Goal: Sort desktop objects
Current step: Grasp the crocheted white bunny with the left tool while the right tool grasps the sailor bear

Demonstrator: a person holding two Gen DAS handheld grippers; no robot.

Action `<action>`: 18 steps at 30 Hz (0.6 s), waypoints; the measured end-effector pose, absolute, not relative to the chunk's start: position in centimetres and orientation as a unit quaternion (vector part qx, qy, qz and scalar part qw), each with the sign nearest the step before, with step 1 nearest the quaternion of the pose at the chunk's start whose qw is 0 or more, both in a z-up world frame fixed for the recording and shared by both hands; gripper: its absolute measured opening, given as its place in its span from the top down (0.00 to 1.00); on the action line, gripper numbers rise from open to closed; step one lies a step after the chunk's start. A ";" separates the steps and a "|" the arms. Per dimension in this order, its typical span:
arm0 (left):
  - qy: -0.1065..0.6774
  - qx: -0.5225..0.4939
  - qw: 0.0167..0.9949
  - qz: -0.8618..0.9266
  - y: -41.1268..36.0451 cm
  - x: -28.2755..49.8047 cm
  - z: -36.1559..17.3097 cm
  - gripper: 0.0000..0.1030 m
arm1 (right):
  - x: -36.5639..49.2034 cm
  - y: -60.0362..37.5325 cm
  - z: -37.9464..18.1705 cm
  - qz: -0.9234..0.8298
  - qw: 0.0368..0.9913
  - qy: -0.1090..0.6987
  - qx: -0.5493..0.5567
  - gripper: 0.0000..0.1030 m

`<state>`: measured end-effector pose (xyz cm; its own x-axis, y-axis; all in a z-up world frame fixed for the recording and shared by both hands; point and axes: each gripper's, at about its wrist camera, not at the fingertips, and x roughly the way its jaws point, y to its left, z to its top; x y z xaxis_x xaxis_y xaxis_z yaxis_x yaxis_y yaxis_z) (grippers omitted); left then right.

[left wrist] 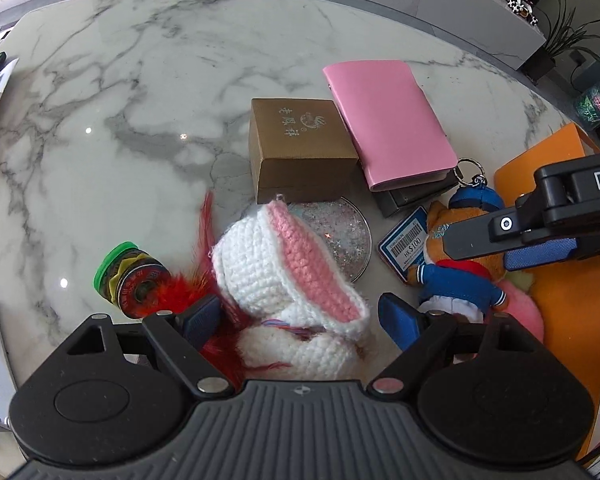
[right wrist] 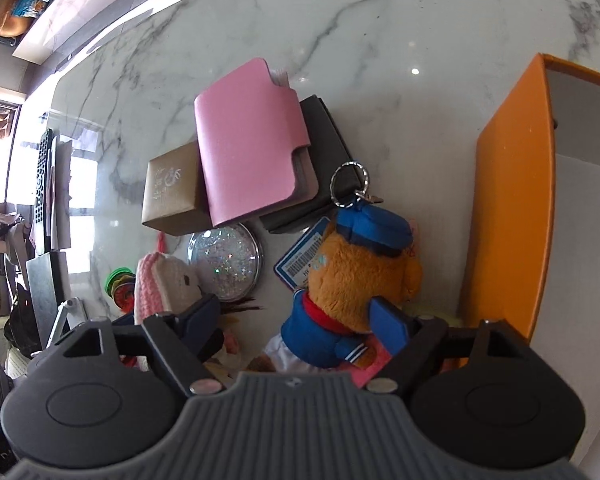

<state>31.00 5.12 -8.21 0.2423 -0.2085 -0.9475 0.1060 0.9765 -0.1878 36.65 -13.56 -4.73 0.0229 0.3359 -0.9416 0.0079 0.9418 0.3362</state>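
Note:
A white and pink crocheted toy (left wrist: 296, 280) lies between the blue pads of my open left gripper (left wrist: 304, 320); it also shows in the right wrist view (right wrist: 164, 284). An orange plush keychain in a blue cap and jacket (right wrist: 360, 276) lies between the pads of my open right gripper (right wrist: 300, 320), which enters the left wrist view from the right (left wrist: 512, 236) above the plush (left wrist: 456, 256). Behind lie a pink card holder (left wrist: 392, 120) on a dark wallet (right wrist: 328, 152), a gold box (left wrist: 300, 144), a glitter disc (right wrist: 228, 260) and a barcode card (left wrist: 404, 248).
An orange box (right wrist: 508, 200) with a white inside stands at the right on the marble table (left wrist: 140, 100). A green-capped spool (left wrist: 128, 276) and red feathers (left wrist: 192, 288) lie left of the crocheted toy. A remote (right wrist: 42, 184) lies at the far left edge.

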 end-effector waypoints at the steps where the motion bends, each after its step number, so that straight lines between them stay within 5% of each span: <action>1: 0.606 -0.040 0.788 -0.101 5.0 31.1 -8.2 0.03 | 36.7 -13.5 -4.7 0.117 0.704 0.689 0.122 0.19; 6: 0.622 -0.037 0.776 -0.096 4.6 31.5 -8.6 0.05 | 36.2 -13.2 -4.3 0.095 0.708 0.694 0.092 0.31; 18: 0.640 -0.025 0.761 -0.101 4.3 31.5 -10.1 0.11 | 34.7 -11.6 -6.7 0.041 0.727 0.684 0.036 0.35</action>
